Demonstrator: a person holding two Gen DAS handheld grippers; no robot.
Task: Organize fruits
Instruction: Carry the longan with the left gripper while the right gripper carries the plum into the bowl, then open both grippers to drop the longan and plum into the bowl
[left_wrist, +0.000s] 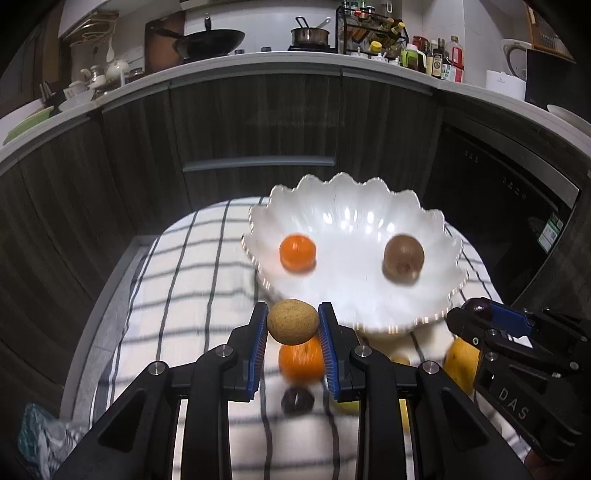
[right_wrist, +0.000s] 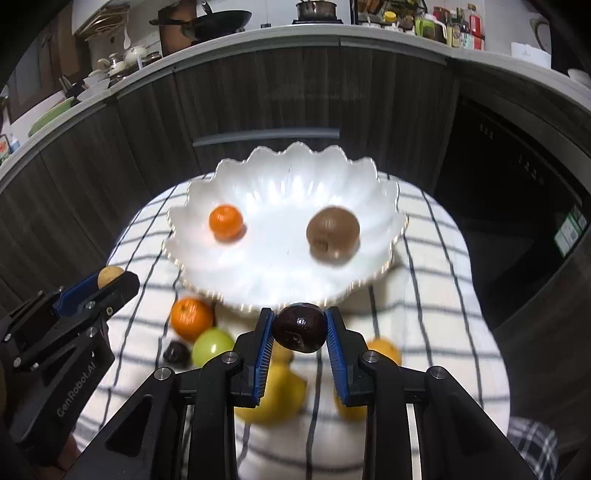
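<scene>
- Left gripper: both blue pads clamped on one tan, speckled, egg-shaped fruit, held in the air just short of the bowl's near rim.
- Right gripper: pads clamped on one dark purple-brown round fruit, also held up just in front of the bowl's near rim.
- The two grippers sit side by side, apart, each visible at the edge of the other's view; both point down toward the table.
- White scalloped bowl: one, standing on the cloth just beyond both grippers.
- In the bowl, 2 fruits, well apart: one small orange on the left, one brown round fruit on the right.
- Loose on the checked cloth, near side of the bowl, under and between the grippers:
  - 1 orange, close to the bowl's rim
  - 1 green round fruit, touching that orange
  - 1 small dark fruit, just left of the green one
  - 1 large yellow fruit, partly hidden behind the right gripper's fingers
  - 1 orange-yellow fruit, to the right
  - one more yellow shape behind the right finger; can't tell if it's a separate fruit
- Motion blur on the loose fruit, so the count there is 5 sure, 6 possible.
- Behind: dark cabinet fronts, counter above crowded with pans and bottles.
</scene>
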